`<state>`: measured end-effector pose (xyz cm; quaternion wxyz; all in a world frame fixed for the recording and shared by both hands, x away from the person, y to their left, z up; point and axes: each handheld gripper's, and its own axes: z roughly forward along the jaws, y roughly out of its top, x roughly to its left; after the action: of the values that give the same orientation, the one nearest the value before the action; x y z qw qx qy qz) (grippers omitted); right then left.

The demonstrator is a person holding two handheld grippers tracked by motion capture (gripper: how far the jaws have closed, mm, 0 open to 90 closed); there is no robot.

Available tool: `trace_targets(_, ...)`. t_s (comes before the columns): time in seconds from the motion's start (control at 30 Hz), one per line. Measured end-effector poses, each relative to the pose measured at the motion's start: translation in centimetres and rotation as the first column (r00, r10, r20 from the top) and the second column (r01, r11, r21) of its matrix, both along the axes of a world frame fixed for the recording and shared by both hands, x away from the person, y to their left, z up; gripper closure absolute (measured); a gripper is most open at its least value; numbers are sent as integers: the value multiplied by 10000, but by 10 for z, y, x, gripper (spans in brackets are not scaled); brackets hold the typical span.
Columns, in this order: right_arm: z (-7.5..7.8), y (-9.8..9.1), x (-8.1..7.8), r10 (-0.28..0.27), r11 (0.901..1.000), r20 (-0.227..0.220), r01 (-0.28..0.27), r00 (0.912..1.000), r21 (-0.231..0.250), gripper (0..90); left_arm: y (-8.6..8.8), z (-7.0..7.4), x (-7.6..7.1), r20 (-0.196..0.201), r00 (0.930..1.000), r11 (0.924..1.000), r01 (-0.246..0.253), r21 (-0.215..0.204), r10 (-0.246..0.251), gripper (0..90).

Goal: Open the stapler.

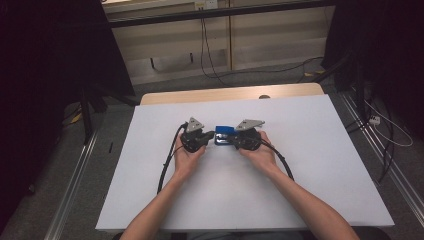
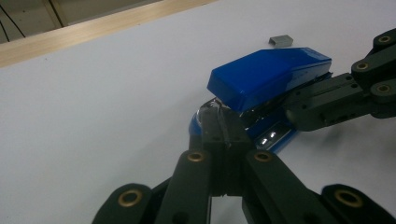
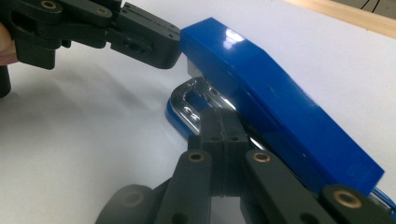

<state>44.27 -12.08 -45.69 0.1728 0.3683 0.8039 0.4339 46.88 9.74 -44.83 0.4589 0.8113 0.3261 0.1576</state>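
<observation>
Fingers on both grippers are pinched tight, empty: left gripper and right gripper are poking the blue stapler mid-table, lid lifted. Staple strip is lying nearby, so loading's looking still undone.

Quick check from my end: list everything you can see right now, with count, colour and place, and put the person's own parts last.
stapler: one, blue with a shiny metal base, middle of the table, top lifted off the base at its front.
staple strip: one, small and grey, on the sheet just beyond the stapler.
table: one, white sheet over a light wooden top that shows along the far edge.
cables: several, black, on the floor and wall beyond the table.
left gripper: one, black, jaws shut, tip at the stapler's front.
right gripper: one, black, jaws shut, tip against the stapler's side.
hands: two, one behind each gripper.
</observation>
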Motion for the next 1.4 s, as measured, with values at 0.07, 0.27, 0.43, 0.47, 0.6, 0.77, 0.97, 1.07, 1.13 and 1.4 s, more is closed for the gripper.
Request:
trace_targets(0.07, 0, 2, 1, 10, 9999, -65, -11, 10000, -163, 900, 0, -2, 1, -26, 10000, 10000, -25, 21, 25, 900)
trace_targets(0.27, -1, 3, 1, -132, 9994, -131, 128, 9998, -312, 900, 0, -2, 2, -49, 10000, 9999, -13, 118, 14, 900)
trace_targets(0.43, -1, 4, 1, -151, 9991, -101, 147, 9998, -392, 900, -6, -5, 0, -29, 9999, 9993, -104, 355, 105, 900)
trace_targets(0.47, -1, 4, 1, -143, 9991, -89, 139, 9999, -391, 900, -7, -5, -1, 11, 9999, 9992, -162, 362, 162, 900)
trace_targets(0.6, -1, 4, 1, -149, 9991, -78, 146, 9999, -406, 900, -7, -5, 0, 96, 9998, 9992, -163, 373, 160, 900)
trace_targets(0.77, -1, 4, 1, -153, 9992, -89, 149, 9998, -377, 900, -8, -5, 1, 268, 9995, 9990, -179, 414, 168, 900)
trace_targets(0.97, -1, 3, 2, -219, 9992, -114, 215, 9997, -332, 900, -9, -5, 2, 302, 9994, 9984, -164, 546, 148, 900)
trace_targets(1.07, -1, 3, 1, -218, 9992, -105, 214, 9997, -348, 900, -9, -1, 1, 415, 9991, 9984, -77, 566, 54, 900)
trace_targets(1.13, -1, 3, 1, -218, 9991, -98, 214, 9997, -354, 900, -9, 0, 0, 424, 9991, 9983, -41, 577, 17, 900)
trace_targets(1.4, -1, 3, 1, -226, 9991, -91, 223, 9997, -354, 900, -10, -1, 3, 350, 9993, 9991, -151, 406, 137, 900)
